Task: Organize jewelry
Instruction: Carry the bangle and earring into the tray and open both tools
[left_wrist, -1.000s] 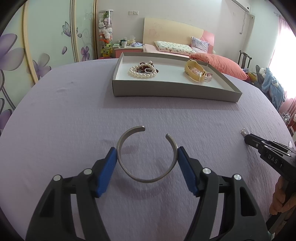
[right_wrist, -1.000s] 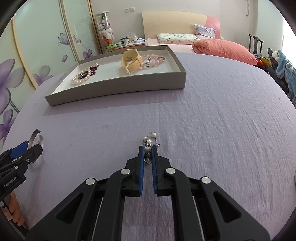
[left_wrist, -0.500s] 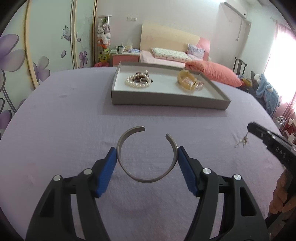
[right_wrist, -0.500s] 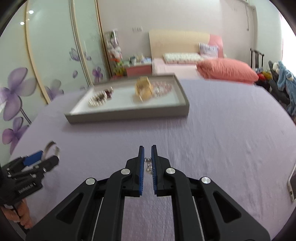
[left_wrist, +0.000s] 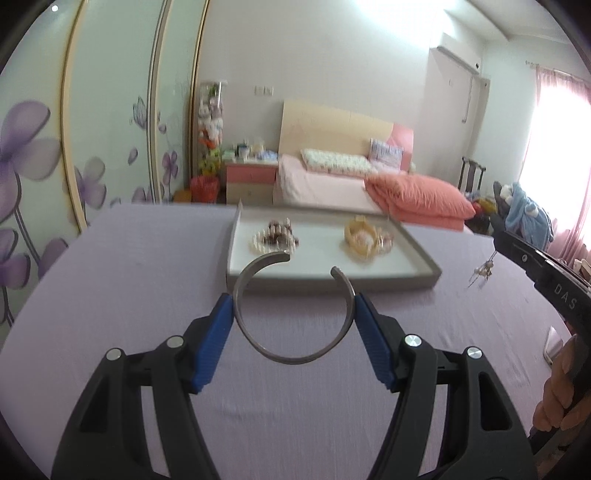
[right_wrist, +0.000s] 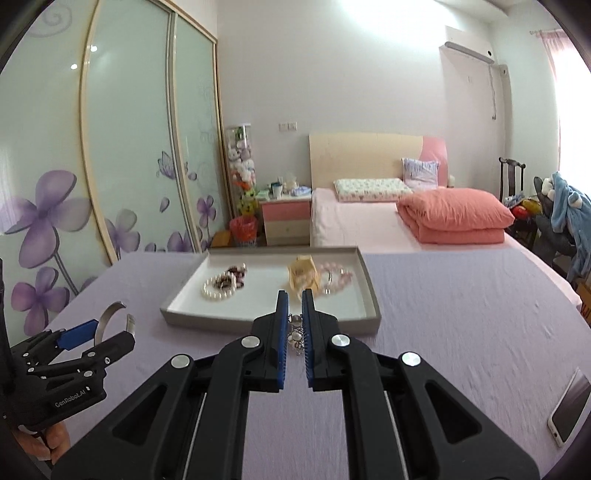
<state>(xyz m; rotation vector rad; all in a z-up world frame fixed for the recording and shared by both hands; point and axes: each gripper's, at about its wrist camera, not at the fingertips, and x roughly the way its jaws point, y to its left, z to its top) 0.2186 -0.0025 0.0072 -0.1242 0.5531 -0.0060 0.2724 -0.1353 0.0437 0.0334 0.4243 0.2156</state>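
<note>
You have the left gripper (left_wrist: 294, 314) closed part-way on an open metal cuff bangle (left_wrist: 293, 349); the blue pads press its two outer sides and the gap in the cuff faces away from you, toward the tray (left_wrist: 424, 275). The right gripper (right_wrist: 294, 330) is fully closed on a small beaded charm piece (right_wrist: 295, 338), which dangles between and below the pads. Both pieces are held clear above the purple tabletop (left_wrist: 110, 295).

The grey tray sits ahead on the tabletop. It already contains a pearl bracelet (right_wrist: 218, 286) with dark beads on its left side, and a yellow strap (right_wrist: 303, 275) with pink beads (right_wrist: 334, 277) on its right side. The middle of the tray floor is bare.

Hazards from this position:

- The cuff is gripped only at two points on a smooth curved band. Any tilt or jolt may let it pivot or slip out of the pads
- Added squeeze may narrow the cuff's gap and deform it
- The charm piece hangs loose. It may swing, snag on the tray wall, or catch on the jewelry already inside
- A low approach may strike the near wall of the tray and shift it
- A phone (right_wrist: 567, 408) lies at the right edge of the tabletop; keep the right gripper clear of it
</note>
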